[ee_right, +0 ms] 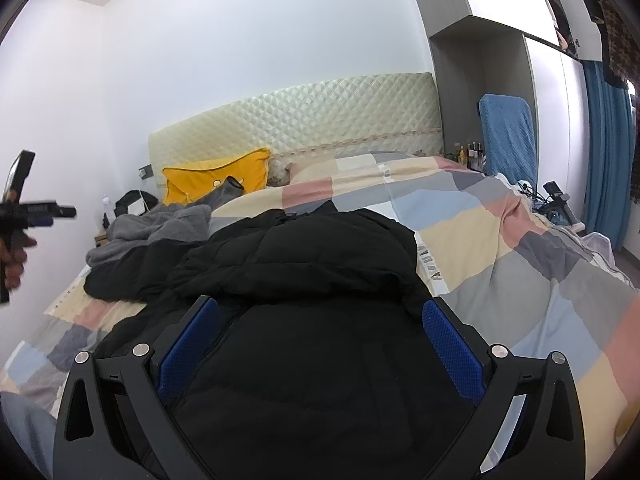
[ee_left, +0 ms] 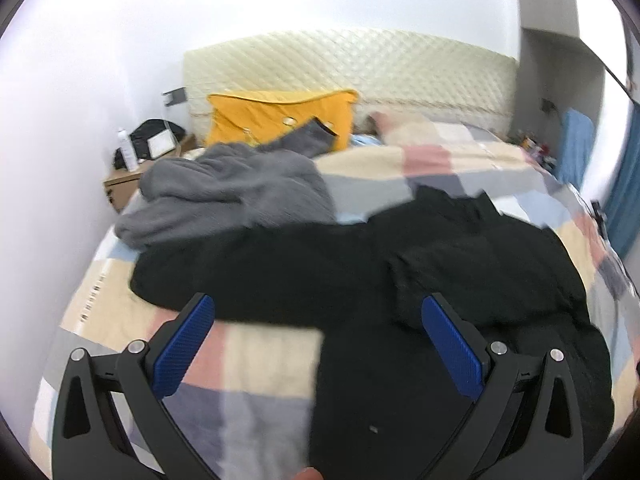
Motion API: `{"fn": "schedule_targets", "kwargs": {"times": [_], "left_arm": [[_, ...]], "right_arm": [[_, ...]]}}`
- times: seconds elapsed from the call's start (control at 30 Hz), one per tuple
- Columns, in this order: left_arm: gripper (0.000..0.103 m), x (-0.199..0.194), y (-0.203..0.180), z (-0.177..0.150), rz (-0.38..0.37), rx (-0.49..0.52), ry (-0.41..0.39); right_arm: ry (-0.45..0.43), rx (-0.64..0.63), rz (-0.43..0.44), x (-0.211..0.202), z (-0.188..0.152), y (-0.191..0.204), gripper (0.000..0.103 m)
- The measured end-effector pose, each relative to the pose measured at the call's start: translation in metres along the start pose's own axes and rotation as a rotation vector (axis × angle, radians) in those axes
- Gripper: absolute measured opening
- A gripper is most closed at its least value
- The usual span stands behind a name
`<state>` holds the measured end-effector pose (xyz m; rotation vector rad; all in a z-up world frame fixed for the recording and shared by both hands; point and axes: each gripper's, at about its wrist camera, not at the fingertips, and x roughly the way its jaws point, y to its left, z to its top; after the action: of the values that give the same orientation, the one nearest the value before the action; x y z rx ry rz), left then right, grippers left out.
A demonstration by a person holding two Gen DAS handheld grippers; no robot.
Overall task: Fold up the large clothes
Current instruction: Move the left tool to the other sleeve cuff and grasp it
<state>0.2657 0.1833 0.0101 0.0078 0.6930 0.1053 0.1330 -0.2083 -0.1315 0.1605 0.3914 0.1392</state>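
Bed quilt [ee_left: 272,360] | black jacket [ee_right: 320,264] sprawled | both tongs [ee_left: 318,310] [ee_right: 320,310] wide, empty

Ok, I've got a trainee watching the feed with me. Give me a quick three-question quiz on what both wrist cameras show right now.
1. True or false: the left gripper is shut on the black jacket.
2. Multiple choice: which garment lies beside the black jacket, nearer the headboard? A) grey garment B) red coat C) white shirt
3. Fill in: the yellow pillow leans against the ____.

Key
1. False. Both fingers stand wide apart above the bedspread, with nothing between them; the right gripper is open over the jacket too.
2. A
3. headboard
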Motion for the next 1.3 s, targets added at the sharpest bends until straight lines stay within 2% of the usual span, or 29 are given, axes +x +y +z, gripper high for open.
{"fn": "schedule_targets", "kwargs": {"times": [0.17, 0.3, 0.43, 0.67, 0.83, 1.07, 1.13, 1.2, 1.27, 1.3], "left_arm": [[0.103, 0.021, 0.066, 0.028, -0.010, -0.115, 0.031], [0.103, 0.057, 0.119, 0.028, 0.013, -0.213, 0.072], [0.103, 0.105, 0.180, 0.011, -0.043, -0.383, 0.123], [0.103, 0.183, 0.252, -0.035, -0.123, -0.643, 0.179], [0.103, 0.239, 0.294, -0.065, -0.123, -0.792, 0.202], [0.102, 0.295, 0.344, -0.110, -0.081, -1.004, 0.178], [0.102, 0.304, 0.352, -0.119, -0.107, -1.067, 0.132], [0.101, 0.304, 0.353, -0.118, -0.121, -1.078, 0.089], [0.094, 0.305, 0.352, -0.113, -0.175, -1.093, 0.034], [0.092, 0.309, 0.352, -0.110, -0.194, -1.099, 0.038]], "right_arm": [[0.000, 0.012, -0.015, 0.003, -0.001, -0.003, 0.103], [0.016, 0.025, -0.038, 0.009, -0.002, -0.004, 0.103], [0.050, 0.048, -0.064, 0.017, -0.002, -0.006, 0.103], [0.091, 0.074, -0.092, 0.029, -0.003, -0.001, 0.103], [0.117, 0.095, -0.145, 0.048, -0.002, 0.003, 0.103], [0.165, 0.061, -0.187, 0.070, -0.003, 0.014, 0.103], [0.172, 0.052, -0.193, 0.074, -0.005, 0.016, 0.103], [0.171, 0.047, -0.198, 0.076, -0.005, 0.018, 0.103], [0.177, 0.038, -0.205, 0.079, -0.005, 0.019, 0.103], [0.180, 0.034, -0.206, 0.080, -0.005, 0.019, 0.103]]}}
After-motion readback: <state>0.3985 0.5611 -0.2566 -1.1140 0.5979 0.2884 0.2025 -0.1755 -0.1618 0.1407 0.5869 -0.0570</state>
